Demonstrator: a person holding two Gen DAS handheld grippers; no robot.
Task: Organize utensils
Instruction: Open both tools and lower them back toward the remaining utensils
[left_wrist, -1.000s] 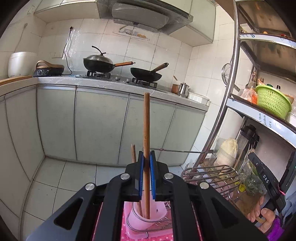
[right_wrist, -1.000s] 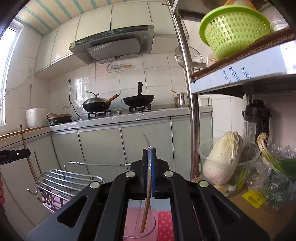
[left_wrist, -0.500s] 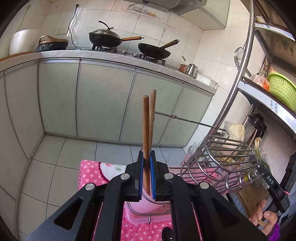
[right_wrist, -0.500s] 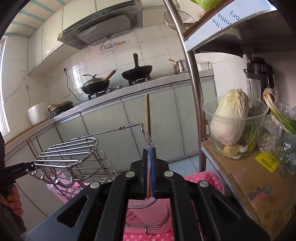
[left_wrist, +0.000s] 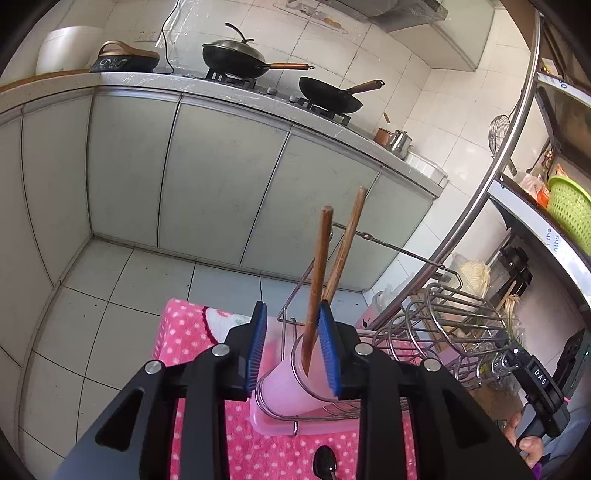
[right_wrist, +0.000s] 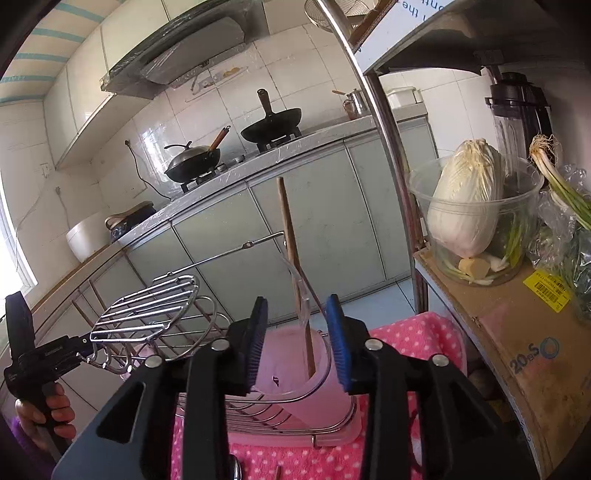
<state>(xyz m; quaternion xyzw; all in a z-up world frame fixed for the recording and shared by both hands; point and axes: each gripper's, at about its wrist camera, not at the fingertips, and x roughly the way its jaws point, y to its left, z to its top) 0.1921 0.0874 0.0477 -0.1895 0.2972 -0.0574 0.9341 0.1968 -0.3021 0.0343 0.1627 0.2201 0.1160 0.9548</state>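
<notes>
Chopsticks (left_wrist: 317, 280) clamped a second ago now stand loose in the pink cup (left_wrist: 288, 387), both hand-held grippers' jaws opening.

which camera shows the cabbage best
The right wrist view. There the cabbage stands upright in a clear tub on the shelf, in full sight. In the left wrist view only its pale top shows, small, behind the wire rack.
</notes>
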